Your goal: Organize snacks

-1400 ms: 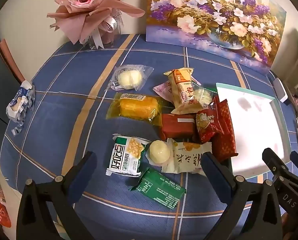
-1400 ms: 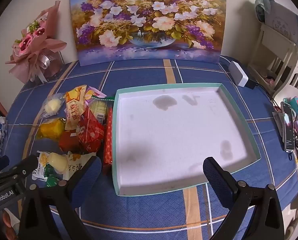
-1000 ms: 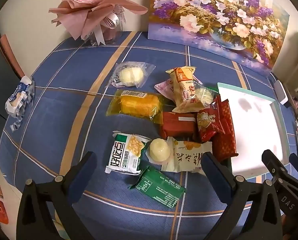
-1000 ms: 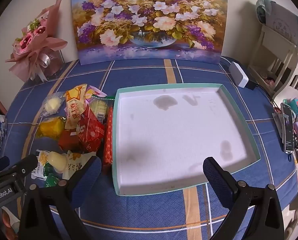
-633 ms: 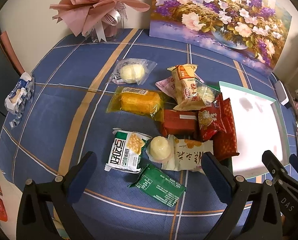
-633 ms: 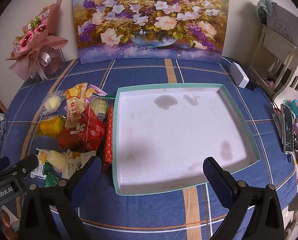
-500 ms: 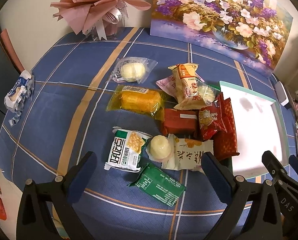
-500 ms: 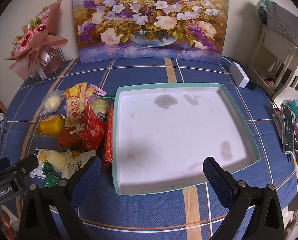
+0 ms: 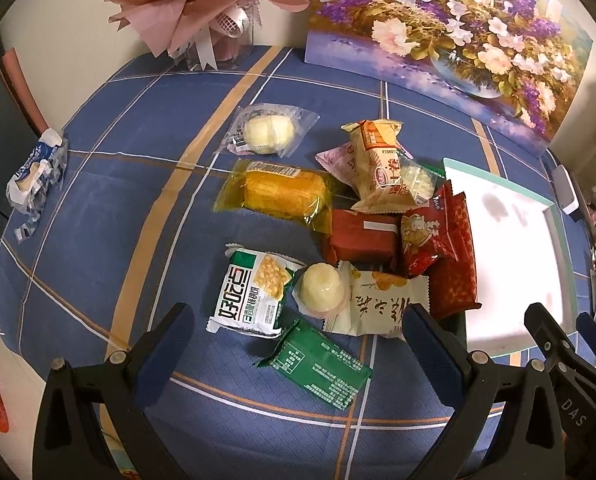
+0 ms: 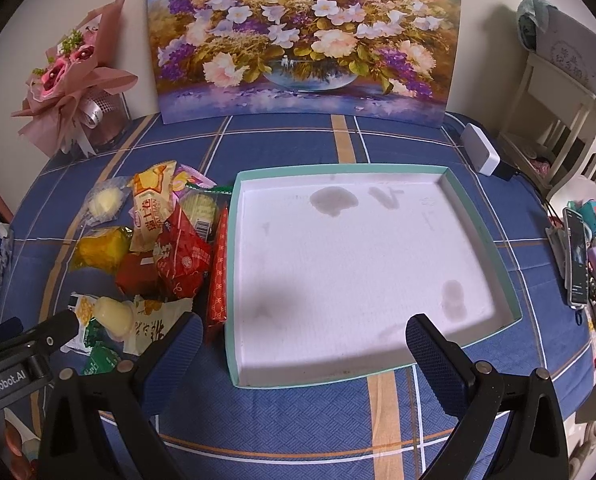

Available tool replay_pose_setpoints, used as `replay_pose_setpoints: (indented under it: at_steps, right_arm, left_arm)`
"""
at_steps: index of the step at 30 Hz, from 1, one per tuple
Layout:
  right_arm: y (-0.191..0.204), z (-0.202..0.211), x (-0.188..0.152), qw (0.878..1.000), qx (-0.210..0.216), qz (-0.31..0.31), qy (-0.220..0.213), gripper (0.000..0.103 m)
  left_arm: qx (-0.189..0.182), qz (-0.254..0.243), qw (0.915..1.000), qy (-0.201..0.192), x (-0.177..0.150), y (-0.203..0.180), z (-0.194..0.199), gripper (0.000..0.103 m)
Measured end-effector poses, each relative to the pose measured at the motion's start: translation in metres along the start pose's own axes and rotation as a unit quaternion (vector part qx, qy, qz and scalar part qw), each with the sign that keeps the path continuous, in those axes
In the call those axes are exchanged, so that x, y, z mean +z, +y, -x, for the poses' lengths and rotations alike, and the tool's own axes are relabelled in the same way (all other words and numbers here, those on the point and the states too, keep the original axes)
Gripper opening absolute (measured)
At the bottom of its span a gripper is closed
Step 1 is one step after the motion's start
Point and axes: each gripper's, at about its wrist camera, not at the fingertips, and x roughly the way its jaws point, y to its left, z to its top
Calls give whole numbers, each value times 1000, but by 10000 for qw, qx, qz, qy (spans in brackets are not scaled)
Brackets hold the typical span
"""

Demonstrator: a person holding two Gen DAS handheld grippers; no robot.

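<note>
A pile of wrapped snacks lies on the blue checked tablecloth: a green and white cracker pack [image 9: 254,294], a jelly cup [image 9: 322,288], a dark green packet [image 9: 315,364], an orange cake [image 9: 284,190], red packs [image 9: 433,236] and a clear-wrapped bun [image 9: 264,130]. A white tray with a teal rim [image 10: 234,280] lies right of the pile and holds nothing. My left gripper [image 9: 298,354] is open above the dark green packet. My right gripper [image 10: 303,354] is open over the tray's near edge. The right gripper also shows in the left wrist view [image 9: 565,340].
A flower painting [image 10: 301,40] leans on the back wall. A pink bouquet [image 10: 74,88] stands at the back left. A crumpled blue and white wrapper [image 9: 34,172] lies at the left table edge. A white box [image 10: 479,148] and a phone [image 10: 575,256] lie to the right.
The left gripper has drifted slightly forward over the snack pile. The right gripper has hardly moved. Both stay open and empty.
</note>
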Motion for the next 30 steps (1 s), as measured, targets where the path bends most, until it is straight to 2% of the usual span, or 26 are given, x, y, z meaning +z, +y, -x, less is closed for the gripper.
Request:
replay_pose_setpoints:
  at_steps: [7, 12, 16, 19, 23, 30]
  right_arm:
    - [3, -1, 0, 9999, 93, 43, 50, 103]
    - [15, -5, 0, 9987, 457, 150, 145, 99]
    - [27, -12, -1, 9966, 738, 211, 293, 88]
    - [36, -17, -2, 9949, 889, 269, 391, 83]
    - [40, -23, -2, 9910, 1208, 179, 547, 71]
    - [49, -42, -5, 9828, 1575, 30, 967, 57]
  left_arm:
    - [16, 103, 9998, 161, -2, 4, -4, 103]
    - [31, 322, 9987, 395, -4, 12, -14, 103]
    - [-3, 549, 9957, 747, -8, 19, -27, 101]
    - [-137, 702, 9919, 1046, -11, 22, -34, 96]
    - [-193, 814, 9886, 1253, -14, 25, -46, 96]
    - [-308, 1088, 9816, 1537, -23, 33, -75, 93]
